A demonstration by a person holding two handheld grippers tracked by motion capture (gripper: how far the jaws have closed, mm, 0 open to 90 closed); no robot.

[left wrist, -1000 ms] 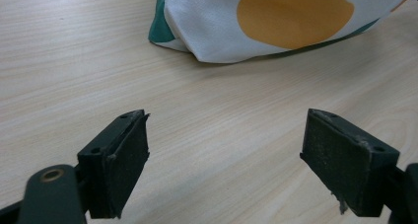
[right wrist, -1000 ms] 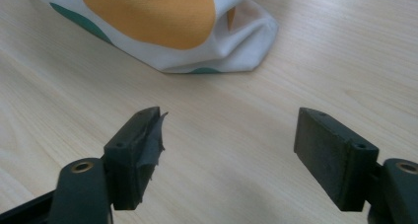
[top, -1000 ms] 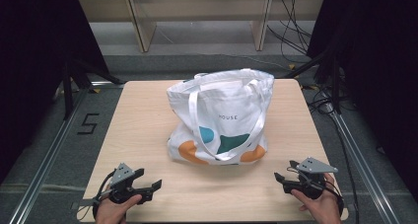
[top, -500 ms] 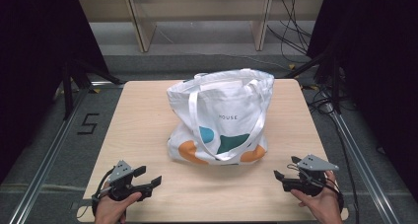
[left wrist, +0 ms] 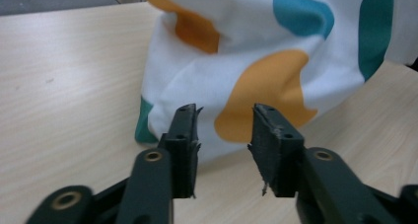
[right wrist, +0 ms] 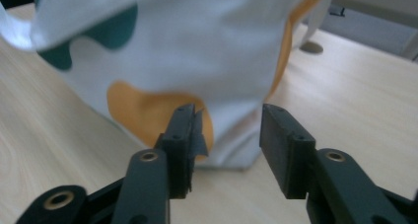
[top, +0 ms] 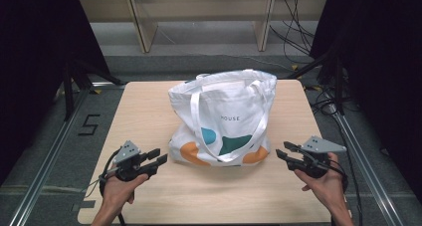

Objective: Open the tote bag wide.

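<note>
Low in the left of the high view, the left gripper (top: 158,161) hovers over the wooden table (top: 144,111) with its jaws parted on nothing, having just been closing, and they aim rightward at the tote bag (top: 224,117). That white canvas tote stands mid-frame with long handles, teal and orange blobs near its base and the partly hidden lettering "OUSE" across its front, while a black "5" (top: 89,125) marks the floor at far left. At lower right, the right gripper (top: 284,151) points left toward the bag, jaws likewise apart, empty and just narrowed.
</note>
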